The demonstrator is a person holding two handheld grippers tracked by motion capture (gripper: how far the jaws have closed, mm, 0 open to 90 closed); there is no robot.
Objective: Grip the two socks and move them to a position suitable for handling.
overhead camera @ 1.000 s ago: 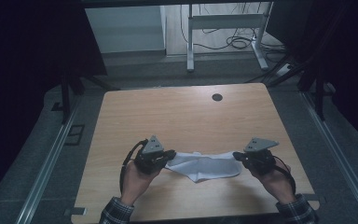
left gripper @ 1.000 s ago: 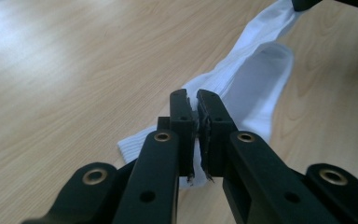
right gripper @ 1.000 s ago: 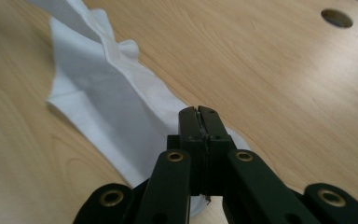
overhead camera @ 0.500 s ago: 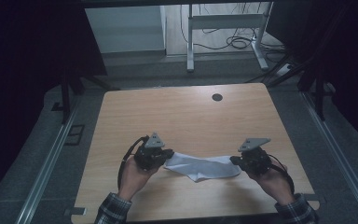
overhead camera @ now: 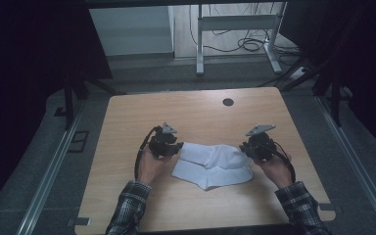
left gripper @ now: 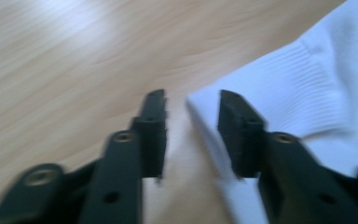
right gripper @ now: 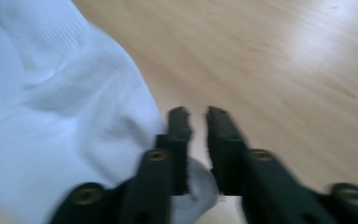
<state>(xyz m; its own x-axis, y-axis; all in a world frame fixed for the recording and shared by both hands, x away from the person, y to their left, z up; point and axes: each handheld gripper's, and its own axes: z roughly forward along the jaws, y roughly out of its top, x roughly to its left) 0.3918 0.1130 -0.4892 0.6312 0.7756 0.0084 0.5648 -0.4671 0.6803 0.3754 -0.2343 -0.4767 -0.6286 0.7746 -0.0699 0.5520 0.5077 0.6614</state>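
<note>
A white knitted cloth (overhead camera: 214, 165) lies crumpled on the wooden table (overhead camera: 196, 117), between the two grippers. My left gripper (overhead camera: 170, 145) is at the cloth's left end. In the left gripper view my left gripper (left gripper: 191, 100) is open, and a ribbed corner of the cloth (left gripper: 307, 93) reaches into the gap between its jaws. My right gripper (overhead camera: 255, 147) is at the cloth's right end. In the right gripper view my right gripper (right gripper: 197, 113) has a narrow gap between its jaws. The cloth (right gripper: 65, 116) bulges to its left, with a fold low down under the jaws.
A round dark grommet hole (overhead camera: 228, 102) sits near the table's far edge. Beyond the table stand a white desk frame (overhead camera: 235, 29) and cables on the floor. Dark curtains hang on both sides. Bare wood lies ahead of both grippers.
The cloth, which was stretched between the grippers, now lies looser and wider on the table. Both grippers have shifted a little away from the person, the right one slightly inward.
</note>
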